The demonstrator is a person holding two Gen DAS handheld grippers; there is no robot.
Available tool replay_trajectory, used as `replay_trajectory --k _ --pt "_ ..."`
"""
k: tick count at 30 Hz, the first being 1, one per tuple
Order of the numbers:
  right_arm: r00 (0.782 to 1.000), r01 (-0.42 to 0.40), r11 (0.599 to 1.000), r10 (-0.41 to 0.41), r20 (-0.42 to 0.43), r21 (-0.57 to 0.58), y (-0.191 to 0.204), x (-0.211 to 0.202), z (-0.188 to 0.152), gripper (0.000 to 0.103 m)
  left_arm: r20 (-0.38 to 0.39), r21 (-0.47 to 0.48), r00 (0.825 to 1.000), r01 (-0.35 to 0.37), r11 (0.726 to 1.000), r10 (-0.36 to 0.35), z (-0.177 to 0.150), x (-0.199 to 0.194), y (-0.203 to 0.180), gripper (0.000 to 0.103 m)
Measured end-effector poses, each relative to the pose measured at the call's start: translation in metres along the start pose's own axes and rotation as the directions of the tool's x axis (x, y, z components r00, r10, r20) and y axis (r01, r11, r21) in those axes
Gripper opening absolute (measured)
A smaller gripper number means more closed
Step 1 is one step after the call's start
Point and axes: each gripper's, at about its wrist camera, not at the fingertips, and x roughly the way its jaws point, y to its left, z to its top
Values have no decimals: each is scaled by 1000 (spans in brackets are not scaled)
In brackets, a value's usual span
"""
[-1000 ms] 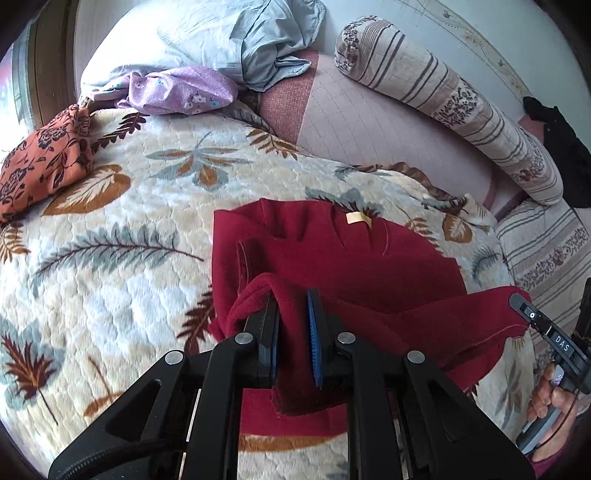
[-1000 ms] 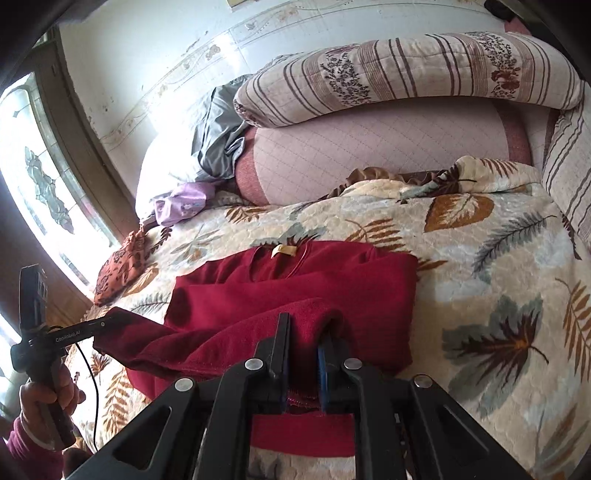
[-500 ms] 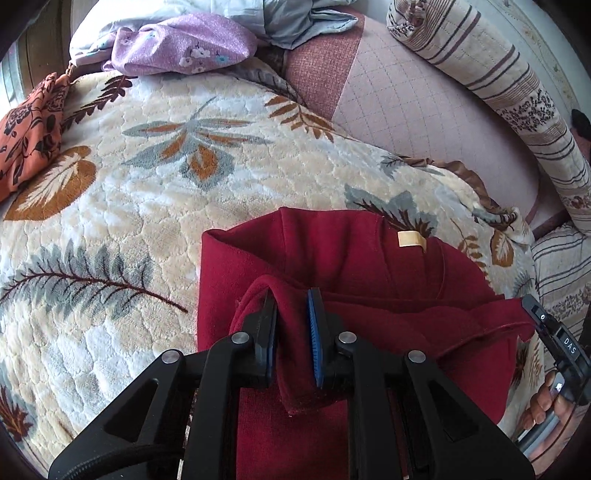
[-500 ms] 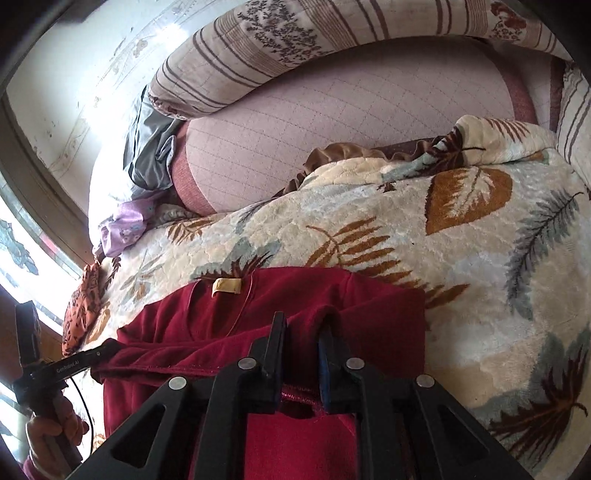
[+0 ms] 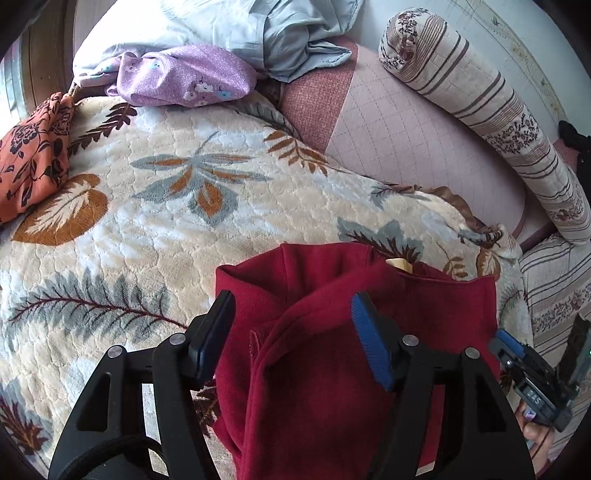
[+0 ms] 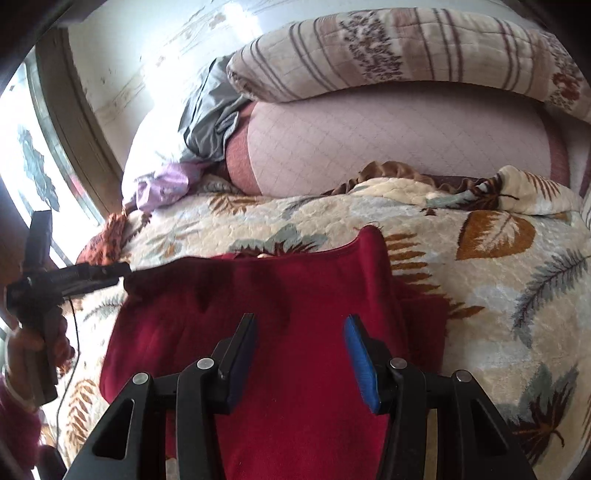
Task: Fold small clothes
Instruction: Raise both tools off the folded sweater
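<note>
Left tongs (image 5: 291,317) are spreading apart right now, jaws wide, and the red top (image 5: 332,332) sits between them with neither pad pressing on it. A folded ridge of the cloth runs up between the two pads, loose. Right tongs (image 6: 300,345) are opening as well, jaws parted over the flat red cloth, again nothing pinched.

The red top (image 6: 280,314) lies on the leaf-patterned blanket (image 5: 155,206), its lower half doubled up over the upper half, and a small tan label (image 5: 399,264) peeks out at the neckline on the far edge. In the right wrist view the left tongs come in from the left, tips just at the top's left corner, with a hand (image 6: 22,343) wrapped round the handle.

Beyond the red top, past the blanket's ruffled edge, there's a pink quilted cushion (image 5: 413,147) and behind that a long striped bolster (image 5: 509,125). Far left of the red top, at the blanket's edge, lies an orange flowered cloth (image 5: 29,162); behind it a purple flowered garment (image 5: 184,79) and a pale blue one (image 5: 280,33) are heaped.
</note>
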Motion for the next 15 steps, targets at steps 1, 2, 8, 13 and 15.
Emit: replay_trajectory --k 1,2,8,13,15 --pt "999 15 1000 -15 -31 -1 -2 14 0 47 -6 8 1000 -13 1000 13 -1 1 0 66" --pt "998 29 999 -28 -55 14 -6 28 1 47 -11 15 1000 -25 1000 26 -3 3 1 66" --pt "980 182 971 -165 -115 153 -52 81 10 47 -25 50 995 -100 994 101 -17 13 9 66" --pt "984 174 979 -169 -58 109 -23 60 17 47 -10 102 984 -174 980 176 -35 18 12 66" --pt "992 120 988 -116 -47 95 -3 55 23 47 3 116 980 -198 973 199 -41 19 13 66"
